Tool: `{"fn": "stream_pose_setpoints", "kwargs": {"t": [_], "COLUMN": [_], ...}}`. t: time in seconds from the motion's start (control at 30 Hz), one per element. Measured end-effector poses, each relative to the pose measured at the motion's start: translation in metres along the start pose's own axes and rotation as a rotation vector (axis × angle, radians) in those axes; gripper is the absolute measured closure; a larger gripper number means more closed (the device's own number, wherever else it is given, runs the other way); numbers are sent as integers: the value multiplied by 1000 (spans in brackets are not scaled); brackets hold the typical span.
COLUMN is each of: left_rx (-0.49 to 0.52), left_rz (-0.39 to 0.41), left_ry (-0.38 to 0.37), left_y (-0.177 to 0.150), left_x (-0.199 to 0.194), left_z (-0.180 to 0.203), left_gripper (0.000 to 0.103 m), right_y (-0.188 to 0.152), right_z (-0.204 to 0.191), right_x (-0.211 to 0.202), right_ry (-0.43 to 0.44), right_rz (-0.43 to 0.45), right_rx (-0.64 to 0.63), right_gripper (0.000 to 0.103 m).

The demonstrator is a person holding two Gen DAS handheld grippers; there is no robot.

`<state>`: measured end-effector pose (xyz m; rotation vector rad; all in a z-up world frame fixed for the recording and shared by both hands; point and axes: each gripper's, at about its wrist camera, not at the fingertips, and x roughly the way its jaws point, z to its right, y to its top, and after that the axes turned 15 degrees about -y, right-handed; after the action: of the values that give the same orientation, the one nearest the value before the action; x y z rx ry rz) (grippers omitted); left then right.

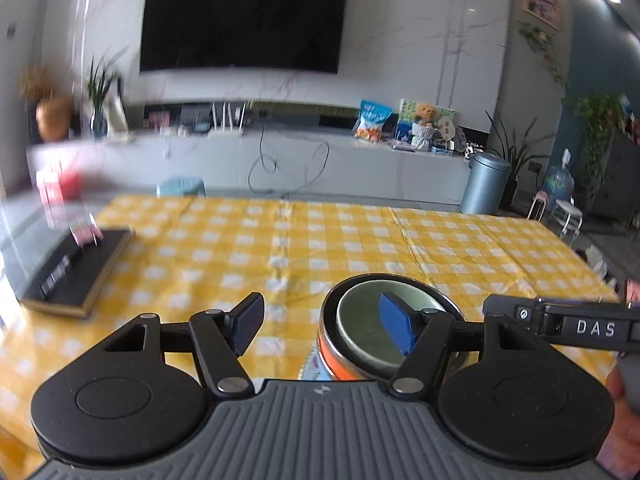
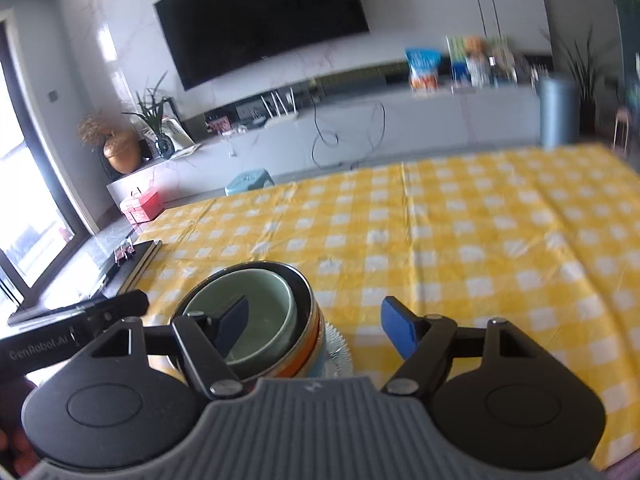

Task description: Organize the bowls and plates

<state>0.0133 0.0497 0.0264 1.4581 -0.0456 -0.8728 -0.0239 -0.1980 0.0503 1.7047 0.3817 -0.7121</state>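
A stack of bowls stands on the yellow checked tablecloth (image 1: pixel 360 236): a pale green bowl (image 1: pixel 366 328) nested in a dark-rimmed orange bowl (image 1: pixel 334 354), over a light blue dish with a scalloped edge (image 2: pixel 338 350). My left gripper (image 1: pixel 324 326) is open and empty; its right finger (image 1: pixel 396 322) hangs over the green bowl. My right gripper (image 2: pixel 316 326) is open and empty; its left finger (image 2: pixel 234 326) reaches over the green bowl (image 2: pixel 264 320). The right gripper's body (image 1: pixel 568 322) shows at the right of the left wrist view.
A black book-like box (image 1: pixel 76 276) with a pink clip lies at the table's left edge, also in the right wrist view (image 2: pixel 128 268). Behind the table are a TV cabinet (image 1: pixel 300 156), a grey bin (image 1: pixel 484 182) and stools.
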Motion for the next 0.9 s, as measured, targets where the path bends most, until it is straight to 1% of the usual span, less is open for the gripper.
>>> {"fn": "stream_pose_setpoints", "kwargs": {"t": [0.07,0.13,0.27,0.37,0.43,0.5,0.57,0.6,0.7,0.9], "left_rx": [82,118,161,189,163,111,69,61,53,34], "left_rz": [4,10,12,2,-30,-61,-100,-120,-178,-298], "left_ry": [27,45,83,117,107,95,96,95,126,145], "left_y": [-6,-12,-20,-27,-33,-39,-45,-48,-58,-78], "left_x": [-9,-16,-26,-27,-25,-22,-17,-15,-8,10], "left_z": [16,27,44,50,47,43,40,39,37,33], "left_gripper": [25,25,25,18,17,17,17,17,17,17], "right_y": [-10,-19,-37,-49,-56,-64,-70,-72,-77,-86], "right_z": [0,-1,0,2,1,-3,-6,-8,-10,-13], "right_x": [-12,-21,-33,-40,-45,-49,-52,-52,-50,-33], "right_ry": [-16,-33,-29,-24,-26,-36,-18,-24,-51,-87], "right_rz": [54,73,56,11,-2,-9,-17,-17,-23,-83], "right_rx": [-42,-78,-136,-155,-161,-166,-174,-174,-176,-179], "right_gripper": [30,27,21,21,21,21,19,17,17,16]}}
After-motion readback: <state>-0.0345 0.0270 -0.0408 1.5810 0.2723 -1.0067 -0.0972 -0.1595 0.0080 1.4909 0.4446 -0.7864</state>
